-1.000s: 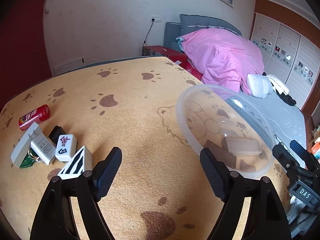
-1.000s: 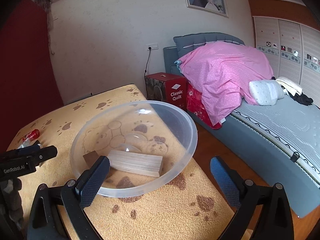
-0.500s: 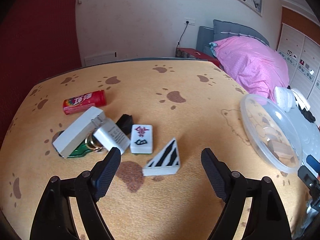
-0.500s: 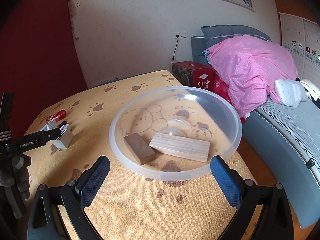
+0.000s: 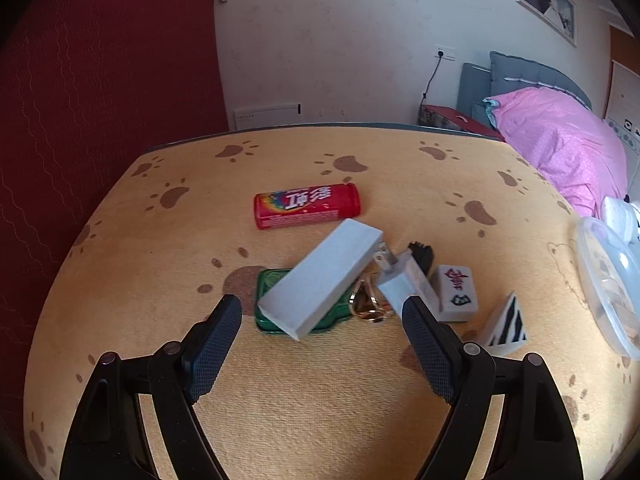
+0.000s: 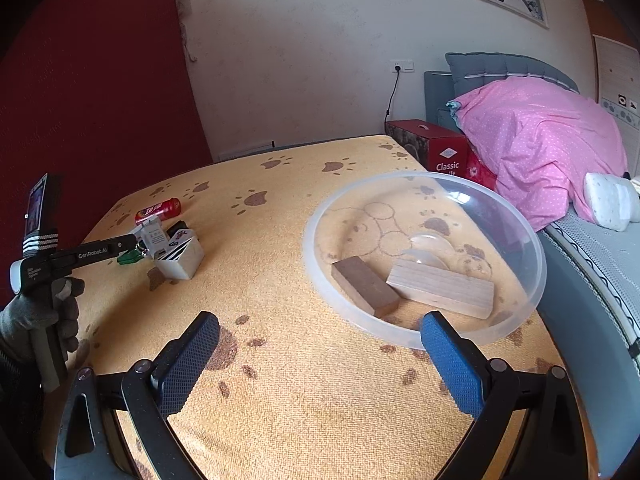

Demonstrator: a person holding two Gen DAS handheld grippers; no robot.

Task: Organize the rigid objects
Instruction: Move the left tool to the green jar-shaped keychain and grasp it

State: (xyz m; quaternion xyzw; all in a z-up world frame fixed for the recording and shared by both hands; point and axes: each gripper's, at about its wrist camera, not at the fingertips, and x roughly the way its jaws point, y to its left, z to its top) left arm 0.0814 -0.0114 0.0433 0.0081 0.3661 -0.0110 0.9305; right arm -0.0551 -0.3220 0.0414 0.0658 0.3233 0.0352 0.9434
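My left gripper (image 5: 322, 334) is open and empty, just in front of a white block (image 5: 320, 278) that leans on a green box (image 5: 272, 292). Beside them lie a gold key ring (image 5: 366, 306), a white charger (image 5: 404, 284), a mahjong tile (image 5: 456, 292), a striped wedge (image 5: 506, 326) and a red candy tin (image 5: 306, 205). My right gripper (image 6: 320, 350) is open and empty in front of the clear bowl (image 6: 520, 220), which holds a dark wooden block (image 6: 364, 285) and a light wooden block (image 6: 440, 288).
The table has an orange paw-print cloth (image 5: 320, 392). The bowl's rim shows at the right edge of the left wrist view (image 5: 592, 280). A bed with a pink quilt (image 6: 540, 140) and a red box (image 6: 432, 148) stand beyond the table's right edge.
My left gripper has swung left, from the bowl to the pile of small objects, and closer to it. My right gripper has drawn back a little from the bowl.
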